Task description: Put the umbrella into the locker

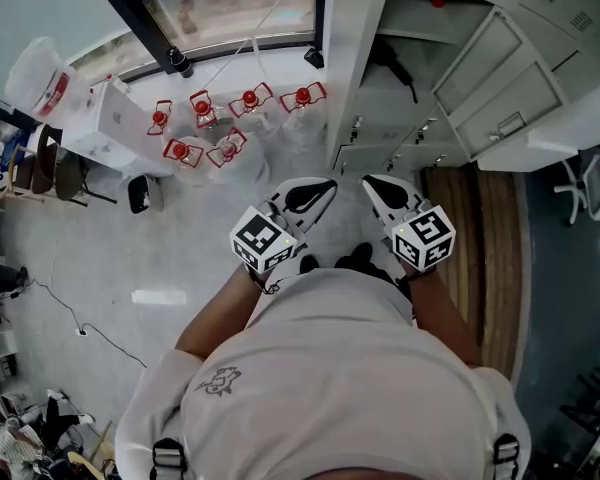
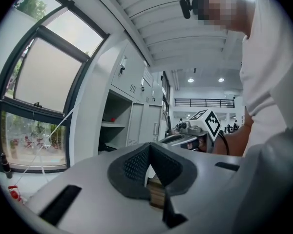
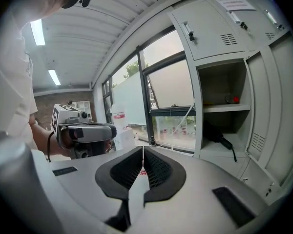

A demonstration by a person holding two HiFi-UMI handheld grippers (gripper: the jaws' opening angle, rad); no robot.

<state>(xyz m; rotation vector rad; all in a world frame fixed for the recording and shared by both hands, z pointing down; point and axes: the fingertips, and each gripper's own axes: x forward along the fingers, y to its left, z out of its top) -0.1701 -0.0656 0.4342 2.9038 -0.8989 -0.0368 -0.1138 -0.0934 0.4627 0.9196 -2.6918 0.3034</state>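
Note:
A black folded umbrella (image 1: 392,63) lies on the lower shelf of the open locker (image 1: 405,18) ahead of me; the right gripper view shows this umbrella (image 3: 219,138) with its strap hanging over the shelf edge. Both grippers are held side by side in front of my body, well short of the locker. The left gripper (image 1: 328,185) has its jaws together with nothing between them, the pads (image 2: 136,162) meeting at the tip. My right gripper (image 1: 371,182) is also shut and empty, its pads (image 3: 156,167) touching. Each gripper appears in the other's view.
The locker's door (image 1: 490,78) stands swung out to the right. A small red thing (image 3: 236,99) sits on its upper shelf. Several red-and-white objects (image 1: 230,118) lie by the window at the left. A white chair (image 1: 595,183) stands at the right, a black bag (image 1: 140,193) at the left.

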